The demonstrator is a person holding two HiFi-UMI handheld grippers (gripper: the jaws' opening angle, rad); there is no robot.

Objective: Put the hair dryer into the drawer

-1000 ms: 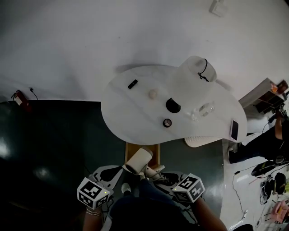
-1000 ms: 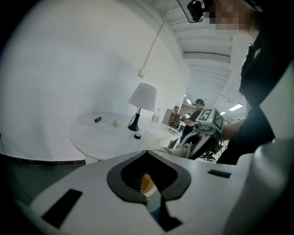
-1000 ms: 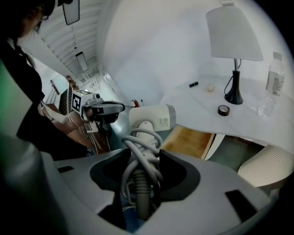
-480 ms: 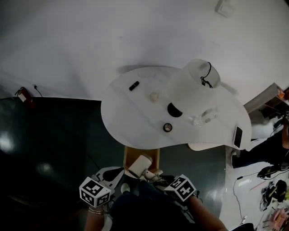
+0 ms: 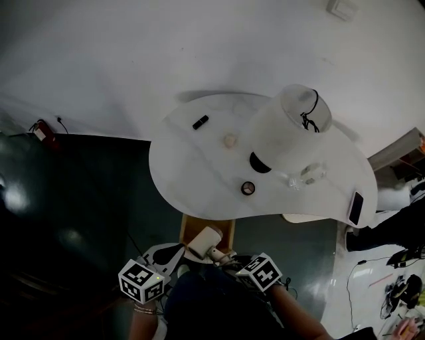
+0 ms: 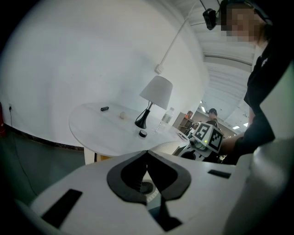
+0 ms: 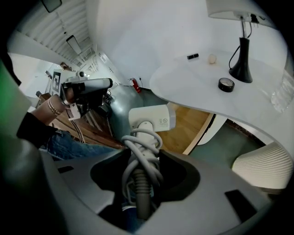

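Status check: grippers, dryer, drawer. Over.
Left gripper shut, empty. Right gripper shut on dryer. Dryer above open drawer, not in yet. Nothing seen blocking.

In your head view the hair dryer [image 5: 204,240] covers much of the wooden drawer [image 5: 229,228], the pale bit [image 5: 230,140] on the table [image 5: 186,172] is too small to name, and the right gripper view's top edge cuts off the lamp shade [image 7: 234,8].
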